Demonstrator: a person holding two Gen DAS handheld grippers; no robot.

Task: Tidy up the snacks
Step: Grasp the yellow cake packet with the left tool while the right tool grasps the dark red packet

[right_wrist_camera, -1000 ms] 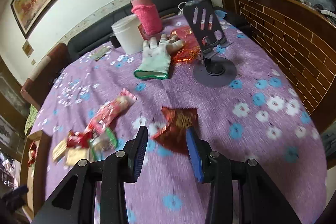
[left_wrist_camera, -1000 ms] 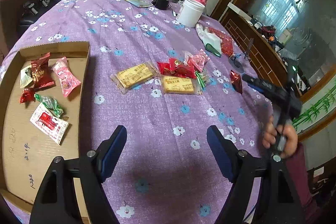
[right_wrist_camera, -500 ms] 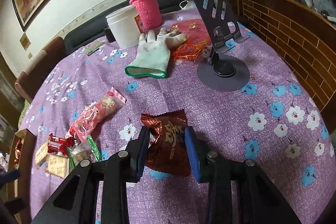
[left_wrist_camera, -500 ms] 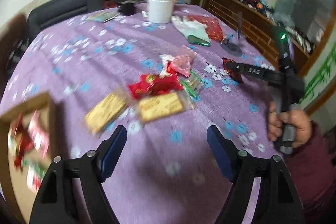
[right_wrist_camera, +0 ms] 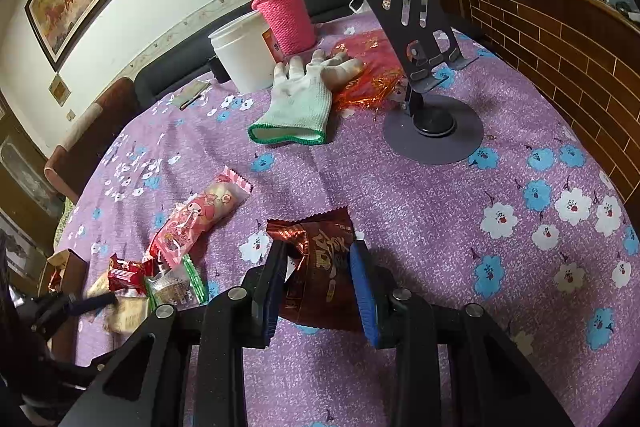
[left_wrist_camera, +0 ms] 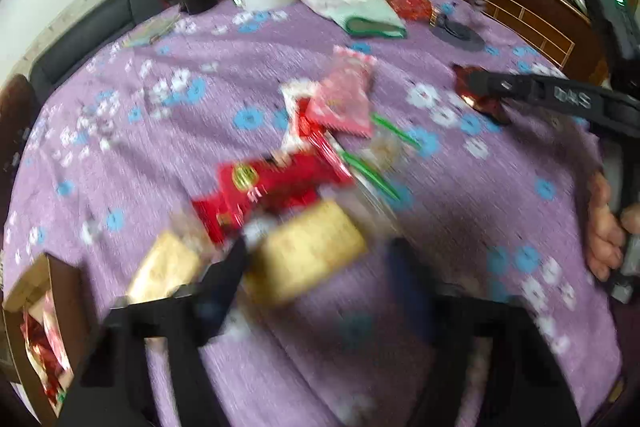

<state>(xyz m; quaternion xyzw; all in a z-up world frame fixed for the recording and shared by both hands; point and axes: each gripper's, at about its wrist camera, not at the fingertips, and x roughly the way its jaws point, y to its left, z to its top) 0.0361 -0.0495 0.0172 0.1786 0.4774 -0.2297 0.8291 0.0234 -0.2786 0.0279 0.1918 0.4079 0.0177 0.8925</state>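
Observation:
My right gripper [right_wrist_camera: 320, 275] has its blue pads on both sides of a dark red-brown snack packet [right_wrist_camera: 320, 279] that lies on the purple floral tablecloth [right_wrist_camera: 400, 195]. The same gripper and packet [left_wrist_camera: 476, 95] show at the right of the left wrist view. My left gripper [left_wrist_camera: 320, 267] is open and blurred, with a yellow biscuit packet [left_wrist_camera: 308, 259] between its fingers. A second biscuit packet [left_wrist_camera: 164, 267], a red packet [left_wrist_camera: 264, 187], a pink packet [left_wrist_camera: 344, 99] and a green-edged clear packet [left_wrist_camera: 380, 155] lie just beyond. The cardboard box [left_wrist_camera: 44, 283] with several snacks is at the lower left.
At the far side stand a white tub [right_wrist_camera: 240, 51], a pink-sleeved flask [right_wrist_camera: 280, 15], a white glove [right_wrist_camera: 300, 103], red foil [right_wrist_camera: 372, 67] and a black phone stand [right_wrist_camera: 424, 67]. A brick-patterned wooden cabinet [right_wrist_camera: 560, 39] borders the right.
My left gripper has swung from the box toward the snack pile and closed in on the biscuit packet. My right gripper has moved forward over the dark red packet and narrowed around it.

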